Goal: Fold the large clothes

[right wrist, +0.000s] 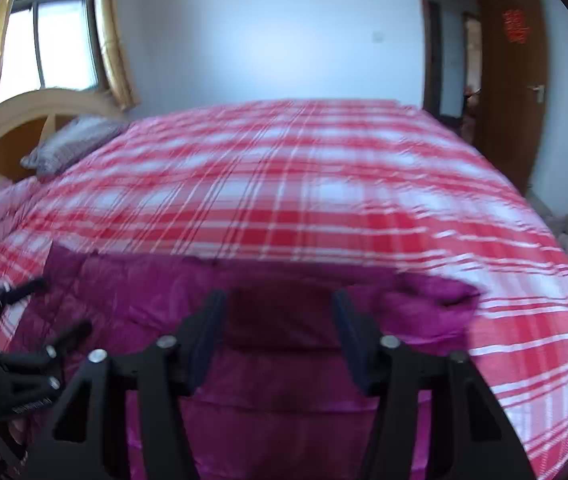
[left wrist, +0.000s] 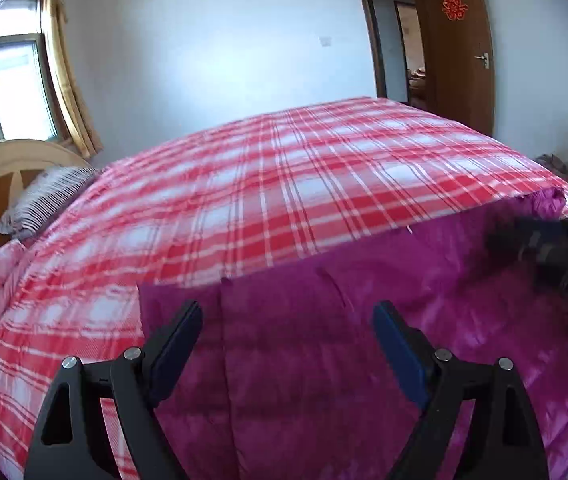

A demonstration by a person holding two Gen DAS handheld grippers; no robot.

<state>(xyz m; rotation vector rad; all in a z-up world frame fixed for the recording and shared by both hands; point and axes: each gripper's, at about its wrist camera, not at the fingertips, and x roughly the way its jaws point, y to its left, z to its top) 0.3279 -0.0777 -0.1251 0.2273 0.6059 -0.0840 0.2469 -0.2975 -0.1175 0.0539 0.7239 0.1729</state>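
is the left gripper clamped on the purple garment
No, the left gripper stands wide open above the purple garment, with no fabric pinched between its pads.

The quilted garment (left wrist: 323,360) is lying spread on the bedsheet (left wrist: 244,200), directly under and ahead of the left gripper (left wrist: 285,320). The right gripper (right wrist: 280,312) is hovering over the same garment, to the right of the left one. Beyond both, the pillow (left wrist: 44,200) is resting far left against the headboard (left wrist: 0,168), and the door (left wrist: 459,48) is standing far right.
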